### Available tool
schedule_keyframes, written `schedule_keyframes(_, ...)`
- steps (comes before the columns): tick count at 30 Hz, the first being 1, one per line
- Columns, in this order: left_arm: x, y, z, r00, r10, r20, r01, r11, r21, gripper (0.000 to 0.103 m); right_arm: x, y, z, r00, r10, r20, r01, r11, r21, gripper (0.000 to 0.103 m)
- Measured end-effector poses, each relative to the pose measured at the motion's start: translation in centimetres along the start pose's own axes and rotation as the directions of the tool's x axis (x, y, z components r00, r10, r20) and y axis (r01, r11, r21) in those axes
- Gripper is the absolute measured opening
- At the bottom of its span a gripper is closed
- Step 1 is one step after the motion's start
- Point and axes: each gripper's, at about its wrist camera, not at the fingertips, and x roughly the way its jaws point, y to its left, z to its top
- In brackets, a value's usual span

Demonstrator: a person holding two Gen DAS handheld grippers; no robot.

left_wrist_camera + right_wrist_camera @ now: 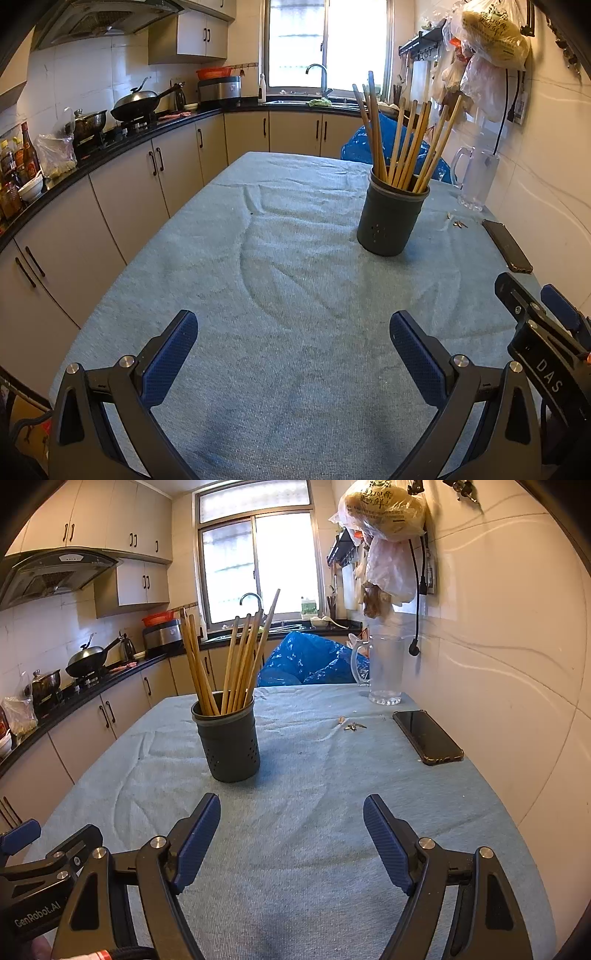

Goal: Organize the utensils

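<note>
Left tool [293,354] and right tool [291,836] both spread, empty, low over the bench [295,295]. Chopsticks [236,664] stand upright in dark holder [229,742] mid-bench. Light, stiff, likely slippery; pinch near upper ends.

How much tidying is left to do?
Looks nearly done: the chopsticks all stand in the dark holder. Both tongs, left and right, are open and hold nothing. No loose utensils show on the blue cloth.
</note>
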Motion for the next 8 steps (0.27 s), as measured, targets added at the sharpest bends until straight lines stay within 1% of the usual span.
schedule_keyframes(2,0.12,0.03,-0.11,1.0,0.003,-0.005,-0.003,1.0,0.0,0.103,0.09,-0.06,-0.04,1.0,0.001,-0.005,-0.001,1.0,0.0,0.084)
schedule_keyframes(8,0.27,-0.08,-0.1,1.0,-0.017,-0.023,0.017,1.0,-0.004,0.103,0.46,0.08,-0.23,1.0,0.005,-0.03,-0.005,1.0,-0.007,0.084)
